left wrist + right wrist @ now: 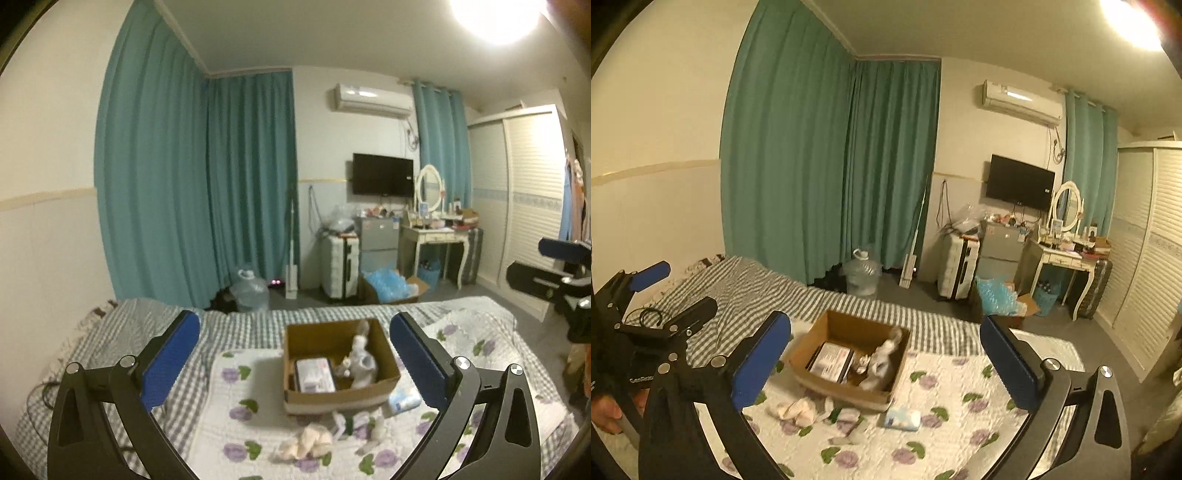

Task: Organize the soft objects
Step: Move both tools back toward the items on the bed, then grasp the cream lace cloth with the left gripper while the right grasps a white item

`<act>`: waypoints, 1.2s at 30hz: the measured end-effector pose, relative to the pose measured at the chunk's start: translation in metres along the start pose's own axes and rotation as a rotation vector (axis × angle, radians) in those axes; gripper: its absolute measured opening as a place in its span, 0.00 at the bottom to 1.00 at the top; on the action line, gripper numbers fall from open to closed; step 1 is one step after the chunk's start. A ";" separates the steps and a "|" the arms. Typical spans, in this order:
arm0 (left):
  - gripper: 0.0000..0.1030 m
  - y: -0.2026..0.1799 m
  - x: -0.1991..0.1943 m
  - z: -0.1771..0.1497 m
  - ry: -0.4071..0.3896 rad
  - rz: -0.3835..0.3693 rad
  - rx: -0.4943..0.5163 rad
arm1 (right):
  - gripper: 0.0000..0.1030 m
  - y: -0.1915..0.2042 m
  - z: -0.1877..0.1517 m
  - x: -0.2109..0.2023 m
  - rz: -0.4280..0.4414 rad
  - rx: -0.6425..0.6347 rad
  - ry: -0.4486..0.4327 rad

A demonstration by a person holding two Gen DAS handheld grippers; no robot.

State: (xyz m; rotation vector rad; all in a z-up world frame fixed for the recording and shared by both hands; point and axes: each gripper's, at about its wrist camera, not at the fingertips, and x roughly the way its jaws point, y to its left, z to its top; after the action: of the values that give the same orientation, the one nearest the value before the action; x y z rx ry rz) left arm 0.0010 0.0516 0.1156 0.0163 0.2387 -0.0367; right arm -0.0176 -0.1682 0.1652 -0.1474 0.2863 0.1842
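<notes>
An open cardboard box [388,380] [812,332] sits on the bed's floral quilt [221,435] [960,424]. It holds a white plush toy [360,360] [882,360] and a flat packet [314,374] [831,362]. In front of the box lie a crumpled cream cloth [306,441] [794,409], small white soft pieces [369,424] [849,424] and a blue-white tissue pack [404,398] [902,419]. My left gripper [295,363] is open and empty, above the quilt before the box. My right gripper [886,363] is open and empty, also short of the box.
A grey checked blanket [147,332] [746,288] covers the bed's far side. Beyond the bed stand a water jug [251,290] [862,273], a suitcase [340,266], a box of blue bags [391,286], a dressing table [439,236] and a wardrobe [517,192].
</notes>
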 end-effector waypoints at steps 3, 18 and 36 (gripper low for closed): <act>1.00 -0.001 0.011 -0.020 0.026 -0.010 -0.002 | 1.00 0.010 -0.026 0.018 0.025 0.010 0.031; 1.00 -0.018 0.134 -0.125 0.268 0.000 0.027 | 0.99 0.015 -0.160 0.171 0.071 0.007 0.252; 1.00 -0.008 0.194 -0.250 0.575 -0.071 -0.034 | 0.61 0.041 -0.291 0.280 0.187 0.002 0.627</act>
State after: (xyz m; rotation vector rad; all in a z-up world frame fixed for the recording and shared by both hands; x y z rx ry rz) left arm 0.1303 0.0423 -0.1735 -0.0161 0.8150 -0.0986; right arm 0.1608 -0.1328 -0.1976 -0.1740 0.9259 0.3221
